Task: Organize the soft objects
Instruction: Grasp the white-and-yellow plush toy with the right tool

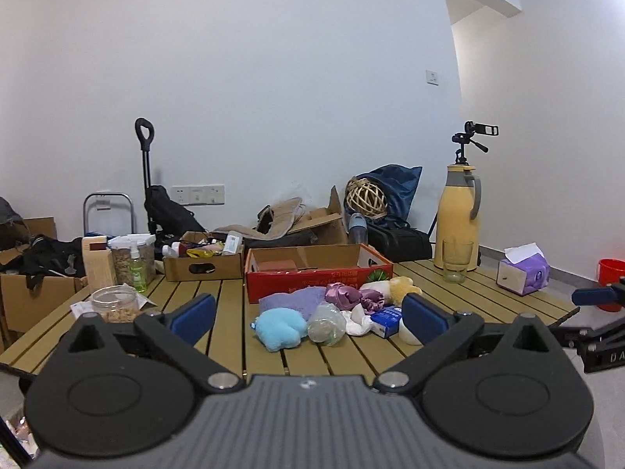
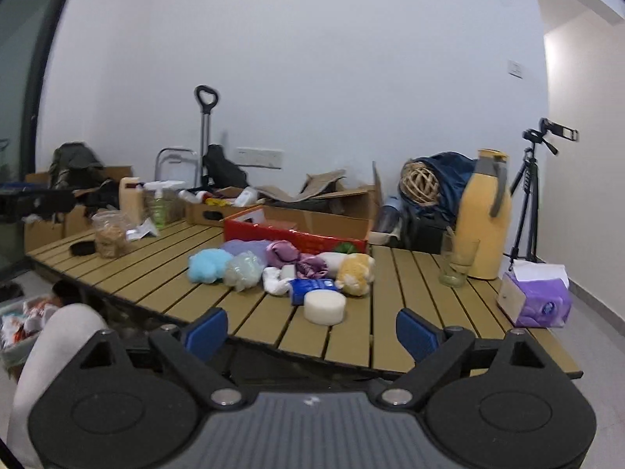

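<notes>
A lived-in room of a home, used as a makeshift recording corner. Plain white walls carry wall sockets [image 1: 198, 194] and a light switch [image 1: 432, 77]. A slatted wooden desk [image 1: 218, 312] holds household odds: a yellow thermos jug [image 1: 457, 219], a tissue box [image 1: 523, 273], a snack jar [image 1: 114, 303]. Cardboard boxes [image 1: 203, 264], bags and a folding trolley [image 1: 146, 172] crowd the far wall, and a camera on a tripod [image 2: 529, 191] stands far right.
</notes>
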Demonstrator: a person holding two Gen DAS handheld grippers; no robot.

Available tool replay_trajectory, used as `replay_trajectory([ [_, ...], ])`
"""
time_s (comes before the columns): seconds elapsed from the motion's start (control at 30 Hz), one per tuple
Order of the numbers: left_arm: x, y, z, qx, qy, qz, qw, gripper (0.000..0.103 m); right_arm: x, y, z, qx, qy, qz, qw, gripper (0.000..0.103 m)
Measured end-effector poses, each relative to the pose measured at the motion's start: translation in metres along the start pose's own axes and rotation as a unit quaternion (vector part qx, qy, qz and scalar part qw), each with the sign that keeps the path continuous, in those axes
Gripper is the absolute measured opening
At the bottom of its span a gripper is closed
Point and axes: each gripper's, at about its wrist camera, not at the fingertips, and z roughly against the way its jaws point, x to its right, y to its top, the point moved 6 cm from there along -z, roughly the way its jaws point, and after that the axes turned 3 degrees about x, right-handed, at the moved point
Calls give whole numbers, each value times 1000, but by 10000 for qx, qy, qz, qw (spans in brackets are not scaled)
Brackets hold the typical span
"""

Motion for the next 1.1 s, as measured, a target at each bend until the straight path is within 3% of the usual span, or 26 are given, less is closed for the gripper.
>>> replay_trajectory([
  [0.1, 3, -8, -12, -90, -77, 0, 9999, 103, 1, 1, -6, 123, 7, -69, 9999, 92],
  [0.27, 13, -18, -57, -367, -318, -13, 9988, 103, 2, -4, -45, -54, 2, 10, 10000, 91],
  [0.5, 37, -6, -185, -573, -828, -82, 9949, 103, 28, 0, -151, -282, 12, -354, 9990, 84],
  [0.63, 48, 0, -280, -987, -1119, 104, 9887, 97, 54, 0, -229, -531, -16, -597, 9968, 77],
  [0.73, 55, -5, -352, -1439, -1173, 344, 9820, 80, 72, -1, -291, -757, -74, -738, 9944, 74],
  [0.8, 64, -19, -400, -1825, -1314, 501, 9731, 72, 79, -4, -331, -923, -134, -696, 9932, 73],
  [0.87, 70, -37, -438, -2218, -1278, 581, 9649, 70, 83, -16, -369, -1205, -238, -518, 9911, 63],
  [0.93, 74, -52, -458, -2416, -1232, 611, 9606, 70, 87, -27, -390, -1444, -243, -509, 9879, 49],
  [1.0, 73, -65, -468, -2541, -1218, 835, 9558, 76, 99, -32, -394, -1389, -236, -938, 9856, 49],
  [1.1, 74, -73, -471, -2402, -1411, 1005, 9551, 79, 107, -34, -394, -1319, -128, -1186, 9841, 48],
])
